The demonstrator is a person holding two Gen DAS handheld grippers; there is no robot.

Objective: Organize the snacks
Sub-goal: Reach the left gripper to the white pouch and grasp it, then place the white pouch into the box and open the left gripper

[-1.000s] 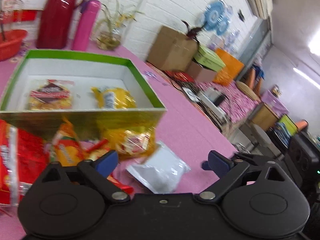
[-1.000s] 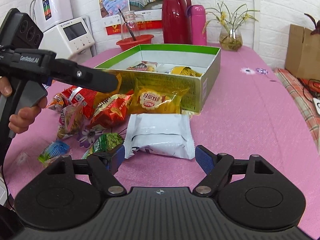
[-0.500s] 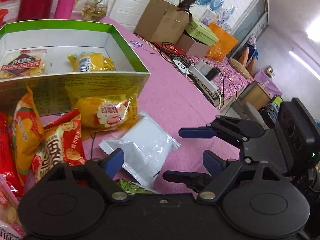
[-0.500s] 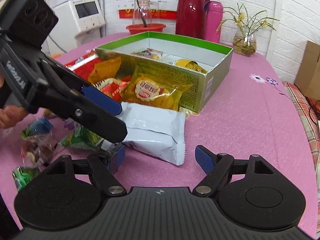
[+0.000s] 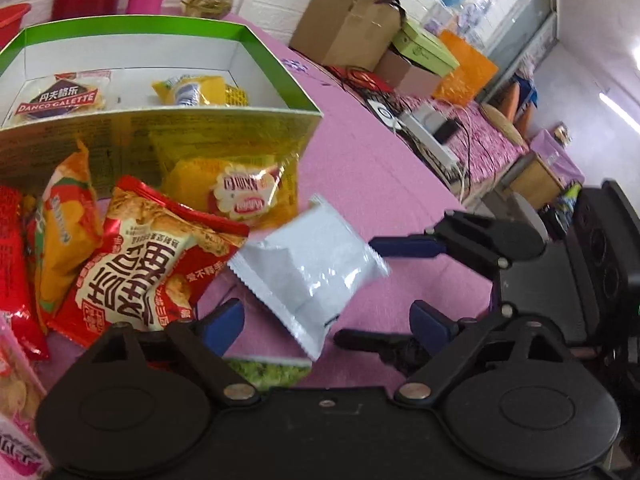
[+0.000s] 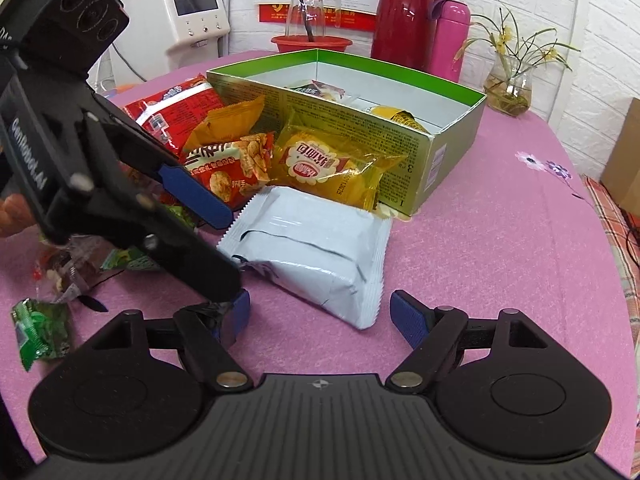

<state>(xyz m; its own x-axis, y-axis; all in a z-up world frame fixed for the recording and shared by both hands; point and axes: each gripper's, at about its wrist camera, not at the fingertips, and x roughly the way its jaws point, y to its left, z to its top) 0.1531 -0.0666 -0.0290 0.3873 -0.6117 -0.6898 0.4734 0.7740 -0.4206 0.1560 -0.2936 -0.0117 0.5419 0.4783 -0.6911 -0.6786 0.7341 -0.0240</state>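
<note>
The round table with the pink cloth [image 6: 500,248] fills most of both views. On it, in the upper centre of the right wrist view, stands the open rectangular cardboard box with the green rim and white interior [image 6: 400,76]. This box holds two snack packets: a clear cracker packet with a dark label [image 5: 60,96] at its left and a yellow packet [image 5: 200,90] at its centre.

The plain white foil pillow pack [image 6: 312,256] lies on the cloth in the middle of the right wrist view, just in front of the box. A yellow cracker packet with a round red-and-white label [image 6: 328,168] leans against the box wall and touches the far edge of the white pack. To its left lie a red peanut packet [image 6: 228,168], an orange packet [image 6: 224,120] and a larger red packet [image 6: 172,108], overlapping. A small green packet [image 6: 40,332] lies apart at the lower left.

Left gripper [image 5: 324,320]: jaws wide. The near corner of the white pack lies between the blue pads; no pad presses on it.

Right gripper [image 6: 320,316]: jaws wide, nothing gripped. The near end of the white pack lies just ahead of the gap. The left gripper's lower finger crosses over the right gripper's left pad.
</note>
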